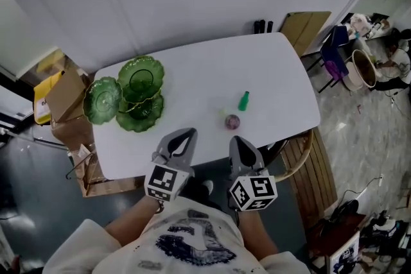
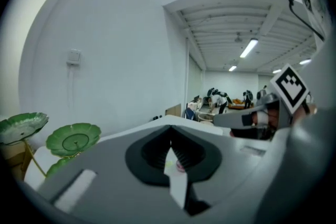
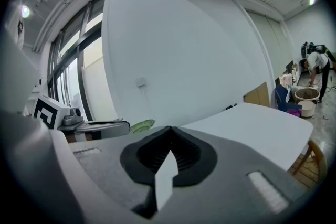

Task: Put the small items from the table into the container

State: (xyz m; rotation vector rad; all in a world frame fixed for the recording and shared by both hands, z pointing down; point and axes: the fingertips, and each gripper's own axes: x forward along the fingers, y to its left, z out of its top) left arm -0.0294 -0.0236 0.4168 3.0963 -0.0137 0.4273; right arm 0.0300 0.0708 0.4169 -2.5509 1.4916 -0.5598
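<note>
Table point(image 1: 212, 74), white, fills the middle of the head view. On its left end stands the container, a tiered set of green leaf-shaped dishes point(image 1: 131, 94), three bowls touching one another. Both grippers hang over the near edge, side by side and apart, pointing across the top. The left gripper point(image 1: 182, 138) has its jaws pressed together with nothing between them (its own view shows the two tips meeting in a single line), and the dishes sit off to its left there. The right gripper point(image 1: 239, 141) is likewise fully closed and empty, its tips just short of the small items. Those lie on the bare tabletop right of centre, well apart from the dishes: a purple ball point(image 1: 232, 121) nearest the right gripper, and a green piece point(image 1: 244, 101) standing upright just beyond it. Neither touches a gripper.
</note>
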